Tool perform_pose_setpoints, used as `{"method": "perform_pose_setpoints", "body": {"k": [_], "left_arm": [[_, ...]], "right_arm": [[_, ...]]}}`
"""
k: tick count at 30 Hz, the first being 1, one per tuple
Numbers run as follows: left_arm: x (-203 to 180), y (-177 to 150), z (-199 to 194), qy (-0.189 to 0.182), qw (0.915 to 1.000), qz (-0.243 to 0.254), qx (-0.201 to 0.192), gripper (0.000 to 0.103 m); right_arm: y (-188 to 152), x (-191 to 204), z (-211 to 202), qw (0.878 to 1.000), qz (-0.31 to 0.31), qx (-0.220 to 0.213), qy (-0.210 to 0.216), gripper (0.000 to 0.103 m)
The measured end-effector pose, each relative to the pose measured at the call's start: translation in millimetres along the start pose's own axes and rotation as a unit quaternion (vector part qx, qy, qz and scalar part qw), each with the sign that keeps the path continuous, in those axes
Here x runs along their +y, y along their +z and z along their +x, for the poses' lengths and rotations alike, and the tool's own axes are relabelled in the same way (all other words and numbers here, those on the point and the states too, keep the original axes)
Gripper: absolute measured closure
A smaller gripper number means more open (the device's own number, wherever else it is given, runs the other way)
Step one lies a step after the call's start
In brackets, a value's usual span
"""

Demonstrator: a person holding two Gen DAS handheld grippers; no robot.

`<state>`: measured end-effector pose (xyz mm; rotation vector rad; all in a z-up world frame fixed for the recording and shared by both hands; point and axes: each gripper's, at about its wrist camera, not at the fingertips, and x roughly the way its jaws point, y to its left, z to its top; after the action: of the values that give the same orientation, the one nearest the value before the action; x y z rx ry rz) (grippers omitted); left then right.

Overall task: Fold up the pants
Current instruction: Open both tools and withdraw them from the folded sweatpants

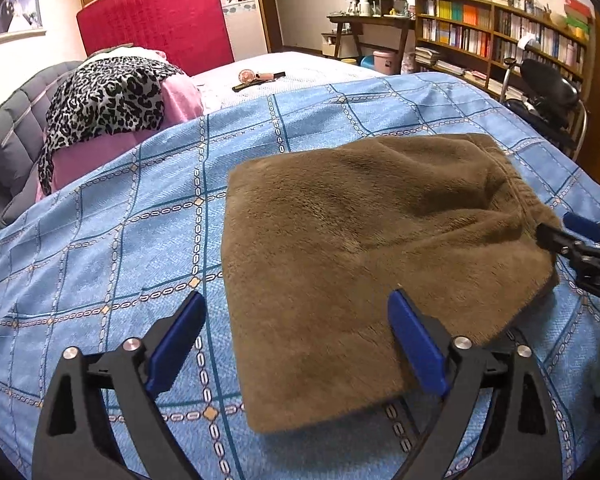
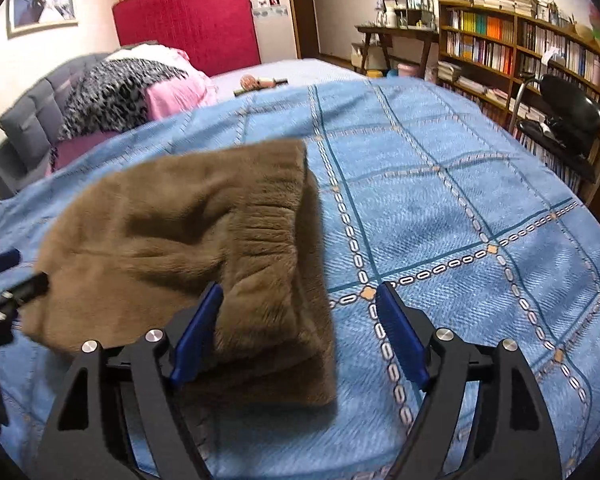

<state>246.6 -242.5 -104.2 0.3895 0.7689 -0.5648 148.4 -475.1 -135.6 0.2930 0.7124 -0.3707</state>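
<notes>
Two handheld grippers hover over a bed. The left gripper (image 1: 296,340) has its blue pads spread wide, straddling the near left corner of the folded brown fleece pants (image 1: 364,264) without pressing it. The right gripper (image 2: 300,336) is likewise spread, its left pad against the pants' (image 2: 188,248) near right corner at 7 o'clock, nothing clamped. The pants lie folded into a thick rectangle on a blue checked bedspread (image 1: 120,240), elastic waistband toward 2 o'clock in the left view. Farther back, at 10 o'clock, a leopard-print garment (image 1: 108,100) drapes over pink bedding (image 1: 180,100) beside a grey padded headboard (image 1: 16,120). A red panel (image 1: 156,12) stands at 12 o'clock; a full bookshelf (image 1: 500,36) lines the wall at 2 o'clock.
</notes>
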Motion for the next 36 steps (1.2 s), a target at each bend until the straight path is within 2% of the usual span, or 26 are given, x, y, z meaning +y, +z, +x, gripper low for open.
{"method": "perform_pose_setpoints", "body": {"k": [3,11,15,18,23,27,34,36], "left_arm": [[-5,-1,-9,0.000,1.0000,-0.002,0.002,0.011],[-18,3,-48,0.009,0.9996,-0.009,-0.023,0.011],[-20,4,-71,0.023,0.9987,-0.018,-0.043,0.011],[-19,6,-88,0.047,0.9968,-0.031,-0.057,0.011],[-15,5,-111,0.075,0.9926,-0.055,-0.078,0.011],[-13,0,-118,0.081,0.9910,-0.075,-0.075,0.011],[-13,-7,-132,0.067,0.9912,-0.079,-0.083,0.011],[-15,-8,-135,0.078,0.9904,-0.079,-0.083,0.011]], "right_arm": [[1,11,-28,1.000,-0.009,-0.020,0.011,0.013],[7,29,-90,0.998,-0.007,-0.061,0.030,0.003],[5,38,-113,0.996,-0.011,-0.073,0.041,0.003],[5,43,-127,0.996,-0.007,-0.082,0.047,0.003],[0,53,-149,0.994,-0.018,-0.099,0.040,0.003],[-4,63,-161,0.993,-0.036,-0.108,0.036,0.003],[-7,72,-177,0.991,-0.054,-0.120,0.031,0.003],[-7,73,-179,0.991,-0.055,-0.121,0.030,0.003]]}}
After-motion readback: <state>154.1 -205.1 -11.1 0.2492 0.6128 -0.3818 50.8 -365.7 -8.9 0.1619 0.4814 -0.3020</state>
